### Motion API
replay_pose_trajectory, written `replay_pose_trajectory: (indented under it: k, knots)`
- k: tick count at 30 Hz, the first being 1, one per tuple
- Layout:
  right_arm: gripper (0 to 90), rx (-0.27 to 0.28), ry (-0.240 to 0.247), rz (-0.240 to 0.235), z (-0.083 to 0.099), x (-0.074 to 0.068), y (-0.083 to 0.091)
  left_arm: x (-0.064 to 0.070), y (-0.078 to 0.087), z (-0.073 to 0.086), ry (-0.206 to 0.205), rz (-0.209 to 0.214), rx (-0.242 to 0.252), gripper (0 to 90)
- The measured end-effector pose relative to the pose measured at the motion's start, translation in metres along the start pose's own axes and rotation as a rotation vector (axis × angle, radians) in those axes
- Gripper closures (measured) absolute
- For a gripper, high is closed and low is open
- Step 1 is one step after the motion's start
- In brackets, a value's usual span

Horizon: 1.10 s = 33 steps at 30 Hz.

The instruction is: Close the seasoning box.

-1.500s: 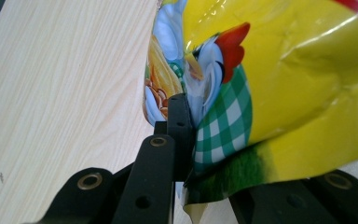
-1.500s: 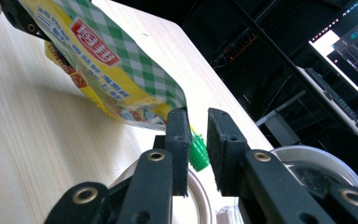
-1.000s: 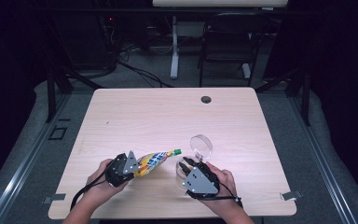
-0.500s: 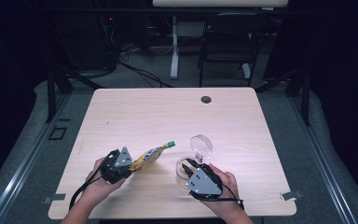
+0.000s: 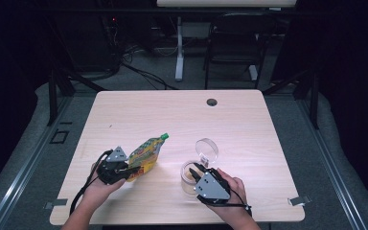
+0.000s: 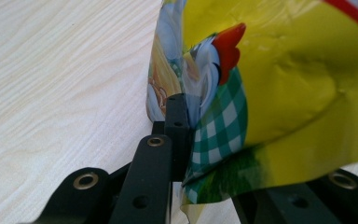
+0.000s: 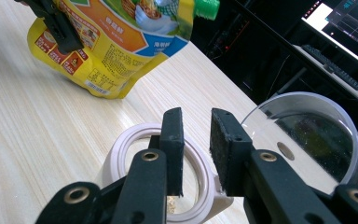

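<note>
The yellow spouted pouch [image 5: 146,154] is pinched at its lower edge between the closed fingers [image 6: 176,121] of the left gripper [image 5: 117,170], its green cap [image 7: 207,7] tilted up and away from them. The film is judged soft, crinkly and slippery, so the stiffer bottom seam is the better hold. The right gripper [image 7: 196,144] is narrowly parted over the rim of the open jar [image 7: 135,140] on the counter [image 5: 249,124]; whether the rim is truly clamped cannot be told.
</note>
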State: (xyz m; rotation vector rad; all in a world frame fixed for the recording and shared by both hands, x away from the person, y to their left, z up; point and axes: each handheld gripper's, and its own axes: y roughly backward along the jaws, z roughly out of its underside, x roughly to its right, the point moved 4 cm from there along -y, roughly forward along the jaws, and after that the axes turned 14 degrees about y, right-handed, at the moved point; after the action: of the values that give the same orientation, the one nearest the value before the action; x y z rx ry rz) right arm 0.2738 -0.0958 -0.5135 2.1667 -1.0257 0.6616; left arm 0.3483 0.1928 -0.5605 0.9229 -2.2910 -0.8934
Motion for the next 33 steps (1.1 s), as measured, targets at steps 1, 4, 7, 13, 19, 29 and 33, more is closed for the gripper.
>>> replay_pose_trajectory:
  k: [1,4,7,13,19,29,33]
  knots:
    - [74.5,-0.001,-0.001,0.001,0.000,0.000,0.000,-0.001,0.000,0.000,0.006,0.003,0.000,81.4]
    - [74.4,-0.002,-0.003,-0.002,0.001,-0.001,-0.001,-0.002,0.000,0.001,0.025,0.010,0.009,81.3]
    - [74.2,-0.004,-0.002,-0.004,0.001,-0.001,-0.001,-0.007,0.000,0.002,0.053,0.029,0.005,80.9]
    - [74.0,-0.003,-0.005,-0.010,0.002,-0.003,-0.001,-0.013,-0.001,0.005,0.082,0.025,0.012,80.1]
    - [73.8,-0.004,-0.005,-0.013,0.002,-0.006,-0.002,-0.017,-0.001,0.009,0.092,0.033,0.006,79.2]
    - [73.5,-0.005,-0.015,-0.015,0.004,-0.006,-0.002,-0.025,-0.001,0.017,0.096,0.060,-0.002,76.7]
    - [73.0,-0.003,-0.025,-0.023,0.005,-0.006,-0.003,-0.026,0.001,0.018,0.100,0.068,0.010,74.3]
